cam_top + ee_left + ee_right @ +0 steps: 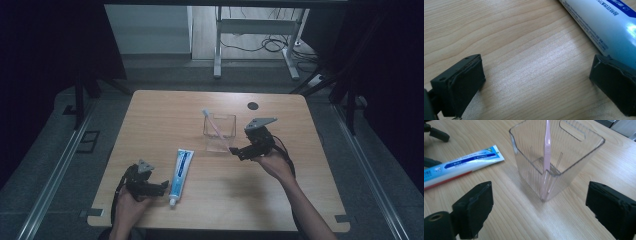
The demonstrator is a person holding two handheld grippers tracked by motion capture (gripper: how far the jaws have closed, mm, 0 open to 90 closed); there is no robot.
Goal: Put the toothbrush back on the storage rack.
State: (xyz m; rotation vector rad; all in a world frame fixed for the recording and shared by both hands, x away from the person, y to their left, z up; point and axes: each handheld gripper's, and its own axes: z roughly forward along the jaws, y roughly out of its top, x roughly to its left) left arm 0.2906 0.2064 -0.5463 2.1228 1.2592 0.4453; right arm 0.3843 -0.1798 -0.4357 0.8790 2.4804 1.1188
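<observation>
A clear plastic cup [219, 131] [556, 157] stands mid-table with a pink toothbrush [215, 126] [546, 150] leaning inside it. My right gripper [239, 151] [540, 207] is open just in front of the cup, nothing between its jaws. A blue-and-white toothpaste tube [180, 170] [604, 22] [459, 167] lies flat on the wooden table [150, 125], cap toward the near edge. My left gripper [162, 187] [537, 82] rests open on the table just left of the tube's cap end, jaws wide apart and empty.
A small black round spot [253, 105] sits near the table's far edge. Behind the table stands a white metal frame [257, 40] with cables on the floor. Dark curtains hang on both sides.
</observation>
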